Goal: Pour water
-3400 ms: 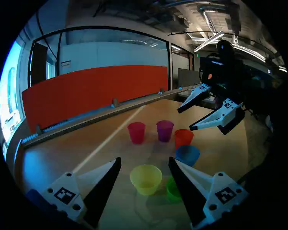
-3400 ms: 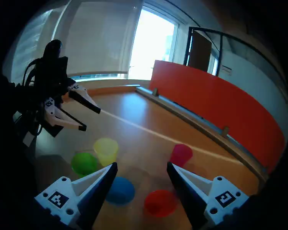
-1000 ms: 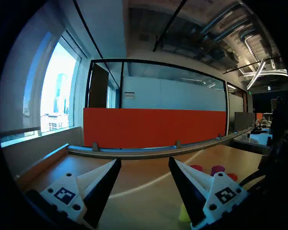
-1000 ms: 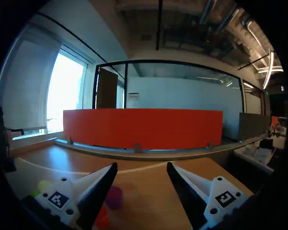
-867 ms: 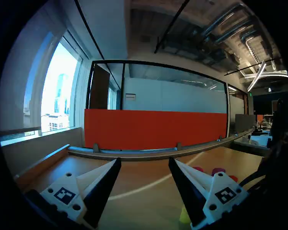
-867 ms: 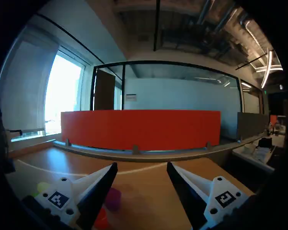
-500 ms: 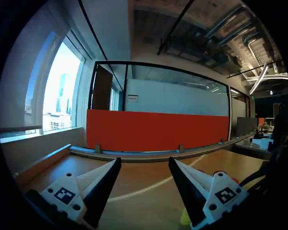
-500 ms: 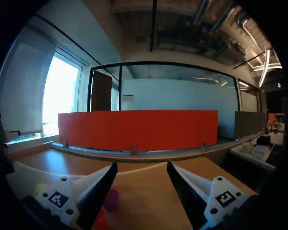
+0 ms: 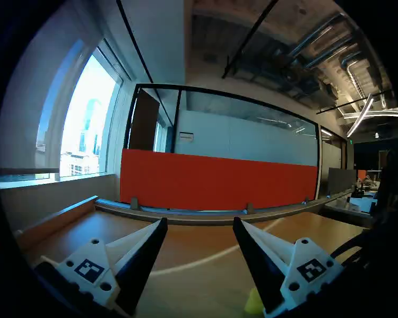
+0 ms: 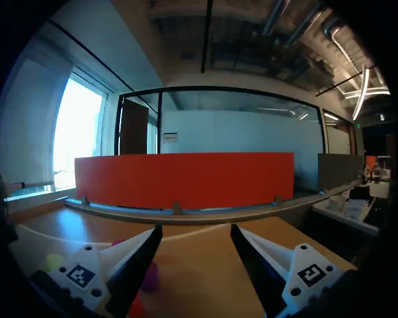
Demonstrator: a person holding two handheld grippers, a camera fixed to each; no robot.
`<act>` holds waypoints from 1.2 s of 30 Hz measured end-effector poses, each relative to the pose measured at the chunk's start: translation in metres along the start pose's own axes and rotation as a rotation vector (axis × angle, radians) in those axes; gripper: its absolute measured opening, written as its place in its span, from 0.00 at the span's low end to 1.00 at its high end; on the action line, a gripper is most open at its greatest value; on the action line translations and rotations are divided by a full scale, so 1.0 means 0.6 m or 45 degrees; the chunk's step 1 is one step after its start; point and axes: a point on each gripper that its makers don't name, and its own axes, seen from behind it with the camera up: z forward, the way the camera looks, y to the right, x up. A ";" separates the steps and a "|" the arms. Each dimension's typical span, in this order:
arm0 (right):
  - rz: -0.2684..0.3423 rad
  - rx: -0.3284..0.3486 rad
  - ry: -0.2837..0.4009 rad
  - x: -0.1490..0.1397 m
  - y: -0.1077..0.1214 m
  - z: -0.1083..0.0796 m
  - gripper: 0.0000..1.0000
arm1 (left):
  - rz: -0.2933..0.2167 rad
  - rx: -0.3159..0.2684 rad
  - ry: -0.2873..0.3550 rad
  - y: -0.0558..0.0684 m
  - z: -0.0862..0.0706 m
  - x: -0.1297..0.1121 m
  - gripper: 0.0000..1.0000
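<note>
Just beside the left hand-held gripper [image 9: 199,220] — agape, empty — peeks a yellow cup [image 9: 252,306].

— Where does the left gripper view look from?
— From low over the wooden table [image 9: 193,289], just behind the left gripper [image 9: 199,221]. It looks almost level across the top to the orange partition [image 9: 215,183] at the far edge, with the window [image 9: 87,132] on its left.
— And the right gripper view?
— Also low and nearly level, behind the right gripper [image 10: 196,228]. It faces that partition more squarely, with desks [image 10: 353,204] at far right.
— What do they share?
— The table, the partition, the glass wall [image 9: 241,132] behind it, the window and the ceiling light strip [image 9: 366,108].
</note>
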 end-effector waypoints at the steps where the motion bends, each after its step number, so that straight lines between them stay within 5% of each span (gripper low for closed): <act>1: 0.002 0.001 0.002 0.000 -0.001 -0.001 1.00 | -0.002 0.001 0.003 0.000 0.000 0.001 0.91; 16: -0.028 -0.006 0.002 -0.033 -0.009 -0.009 1.00 | -0.057 0.056 0.005 -0.020 -0.016 -0.044 0.91; 36: -0.088 -0.060 -0.017 -0.080 -0.009 -0.027 1.00 | 0.006 0.152 0.053 -0.042 -0.039 -0.102 0.91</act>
